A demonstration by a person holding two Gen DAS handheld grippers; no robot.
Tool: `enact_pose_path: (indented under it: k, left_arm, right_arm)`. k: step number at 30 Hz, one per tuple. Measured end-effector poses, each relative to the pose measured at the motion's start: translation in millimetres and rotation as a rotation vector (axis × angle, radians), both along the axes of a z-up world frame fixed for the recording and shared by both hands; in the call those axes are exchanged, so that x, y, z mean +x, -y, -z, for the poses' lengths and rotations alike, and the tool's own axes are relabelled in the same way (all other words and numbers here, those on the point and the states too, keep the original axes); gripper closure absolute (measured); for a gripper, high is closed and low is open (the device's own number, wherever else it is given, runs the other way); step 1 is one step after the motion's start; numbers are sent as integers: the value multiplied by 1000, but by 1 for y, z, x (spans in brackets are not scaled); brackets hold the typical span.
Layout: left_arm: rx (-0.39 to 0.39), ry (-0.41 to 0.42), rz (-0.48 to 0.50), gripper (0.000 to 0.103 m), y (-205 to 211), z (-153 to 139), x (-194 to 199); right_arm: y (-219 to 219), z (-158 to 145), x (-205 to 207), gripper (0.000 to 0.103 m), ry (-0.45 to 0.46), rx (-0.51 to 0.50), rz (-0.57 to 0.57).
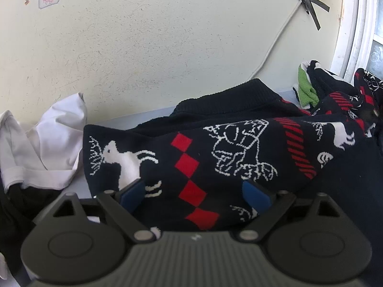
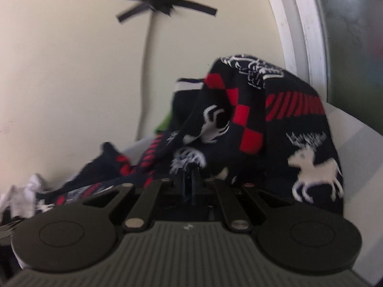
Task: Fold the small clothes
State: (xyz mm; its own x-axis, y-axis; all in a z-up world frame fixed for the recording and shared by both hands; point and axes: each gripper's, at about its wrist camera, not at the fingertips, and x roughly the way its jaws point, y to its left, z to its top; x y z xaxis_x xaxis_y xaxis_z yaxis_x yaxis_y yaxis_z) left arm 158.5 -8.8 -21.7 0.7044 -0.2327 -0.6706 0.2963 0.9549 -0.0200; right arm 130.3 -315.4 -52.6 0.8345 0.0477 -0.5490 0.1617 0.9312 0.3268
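A: Where's the sweater (image 1: 215,157) right now?

B: The dark knit one with red diamonds and white reindeer lies spread over the pale table (image 1: 134,117), against the cream wall (image 1: 143,47). In the left wrist view it fills the middle, its ribbed hem toward the wall.

A: And the left gripper (image 1: 195,195)?

B: Its 2 blue pads are spread wide, one on each side of a patch of the knit; neither pad presses the cloth.

A: The right gripper (image 2: 190,186)?

B: Pressed together. The view is blurred, but the fingers meet right at the knit, where the cloth bunches up and rises in a hump before the window frame (image 2: 299,35); it looks pinched between them.

A: Anything else around?

B: A crumpled white garment (image 1: 47,143) left of the sweater, a green cloth (image 1: 306,88) on the far right, and black tape (image 2: 162,2) crossing a cable on the wall
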Motion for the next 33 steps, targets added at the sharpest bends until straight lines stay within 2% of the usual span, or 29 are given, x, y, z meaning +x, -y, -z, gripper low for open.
enact_pose_path:
  k: [4, 8, 9, 11, 13, 17, 19, 21, 24, 25, 27, 29, 31, 33]
  left_arm:
    - [-4, -2, 4, 9, 1, 0, 0]
    - [-9, -4, 5, 8, 1, 0, 0]
    - [-8, -4, 6, 8, 1, 0, 0]
    - [-4, -4, 7, 8, 1, 0, 0]
    - [-3, -4, 8, 8, 1, -1, 0]
    - [0, -6, 13, 7, 1, 0, 1]
    - [3, -6, 14, 7, 1, 0, 1]
    - [5, -6, 14, 7, 1, 0, 0]
    - [5, -6, 14, 7, 1, -1, 1]
    - [5, -6, 15, 6, 1, 0, 1]
    - [4, -6, 14, 6, 1, -1, 1]
    - [5, -6, 14, 6, 1, -1, 1]
    - [4, -6, 14, 6, 1, -1, 1]
    - [4, -6, 14, 6, 1, -1, 1]
  right_arm:
    - [-11, -22, 26, 96, 78, -79, -22]
    - [-23, -60, 18, 96, 301, -66, -76]
    - [-28, -64, 12, 96, 324, -90, -81]
    - [-35, -57, 6, 96, 305, -175, -71]
    - [-27, -35, 3, 96, 228, -219, -63]
    - [-7, -4, -26, 95, 155, -203, -29]
    - [0, 10, -26, 95, 73, -226, -1]
    - [9, 13, -32, 96, 47, -208, 9]
    - [15, -9, -39, 90, 99, -252, 73]
    - [15, -18, -42, 81, 121, -289, 110]
    - [17, -37, -42, 79, 165, -318, 121]
    - [7, -57, -45, 78, 207, -340, 62]
    - [-11, -70, -37, 76, 228, -409, -37]
    - [-35, -76, -25, 62, 216, -507, -168]
